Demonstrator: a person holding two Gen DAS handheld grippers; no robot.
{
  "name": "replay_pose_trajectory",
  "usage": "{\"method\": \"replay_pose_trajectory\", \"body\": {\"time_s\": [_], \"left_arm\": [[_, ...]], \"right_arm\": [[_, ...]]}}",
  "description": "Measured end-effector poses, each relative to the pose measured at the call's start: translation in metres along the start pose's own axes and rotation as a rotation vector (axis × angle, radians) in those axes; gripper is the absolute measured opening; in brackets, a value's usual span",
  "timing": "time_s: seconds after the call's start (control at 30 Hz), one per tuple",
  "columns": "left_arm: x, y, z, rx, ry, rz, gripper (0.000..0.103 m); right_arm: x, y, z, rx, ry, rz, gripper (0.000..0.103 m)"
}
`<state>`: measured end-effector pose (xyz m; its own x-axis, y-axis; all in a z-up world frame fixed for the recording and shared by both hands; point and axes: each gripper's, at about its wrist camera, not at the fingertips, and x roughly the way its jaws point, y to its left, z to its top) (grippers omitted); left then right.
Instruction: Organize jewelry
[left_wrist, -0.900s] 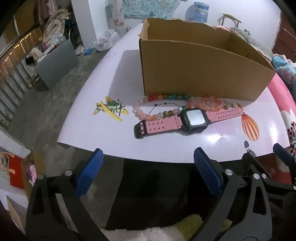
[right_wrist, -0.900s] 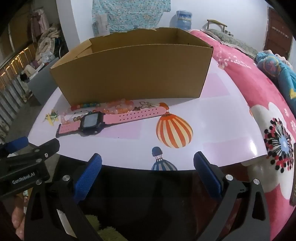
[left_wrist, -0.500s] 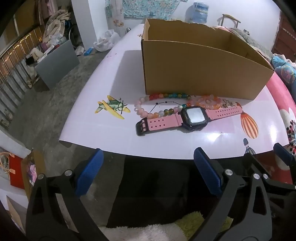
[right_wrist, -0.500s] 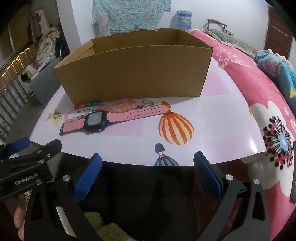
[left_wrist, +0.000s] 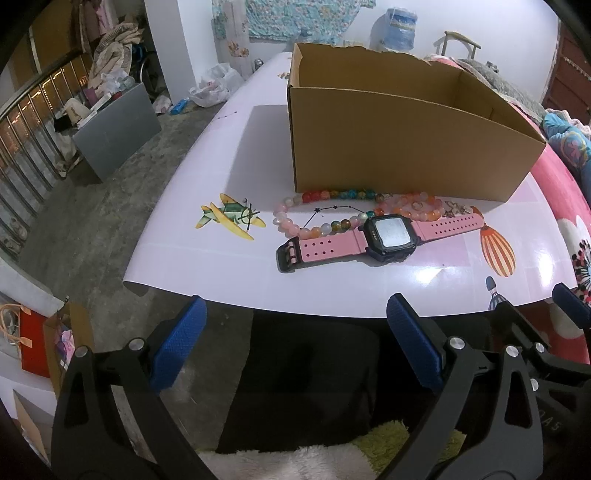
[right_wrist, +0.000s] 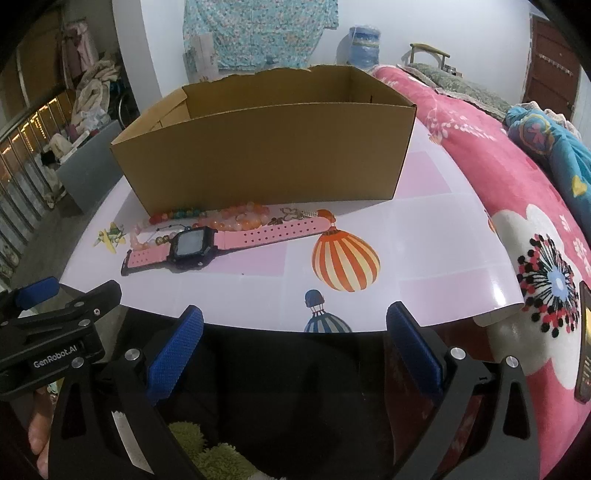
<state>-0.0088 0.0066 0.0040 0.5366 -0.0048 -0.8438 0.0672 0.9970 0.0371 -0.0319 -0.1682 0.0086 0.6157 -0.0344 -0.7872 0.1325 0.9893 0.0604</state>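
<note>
Both grippers, left (left_wrist: 293, 341) and right (right_wrist: 293, 341), gape wide (nothing between); only right view shows phone (right_wrist: 584, 343).

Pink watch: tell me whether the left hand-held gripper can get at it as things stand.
Probably yes. The pink watch lies flat on the table, nearest its front edge, with nothing over it. The left hand-held gripper is open and empty, short of the edge.
</note>
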Motion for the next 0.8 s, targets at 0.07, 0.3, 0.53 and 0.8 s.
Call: {"method": "replay_pose_trajectory", "body": {"time_s": [0.07, 0.3, 0.53, 0.8], "left_arm": [[0.0001, 0.0001, 0.0002, -0.001, 0.000, -0.002, 0.094], [-0.0005, 0.0001, 0.0013, 0.003, -0.002, 0.000, 0.095], [-0.0004, 0.0002, 0.0012, 0.002, -0.001, 0.000, 0.094], [-0.0029, 0.0007, 0.0024, 0.007, -0.008, 0.007, 0.094]], "right_arm": [[-0.0001, 0.0000, 0.0000, -0.001, 0.001, 0.002, 0.097], [-0.0005, 0.0010, -0.0004, -0.005, 0.002, 0.002, 0.097], [-0.0002, 0.0015, -0.0008, -0.007, 0.005, 0.001, 0.097], [0.0005, 0.0019, -0.0013, -0.009, 0.006, 0.002, 0.097]]}}
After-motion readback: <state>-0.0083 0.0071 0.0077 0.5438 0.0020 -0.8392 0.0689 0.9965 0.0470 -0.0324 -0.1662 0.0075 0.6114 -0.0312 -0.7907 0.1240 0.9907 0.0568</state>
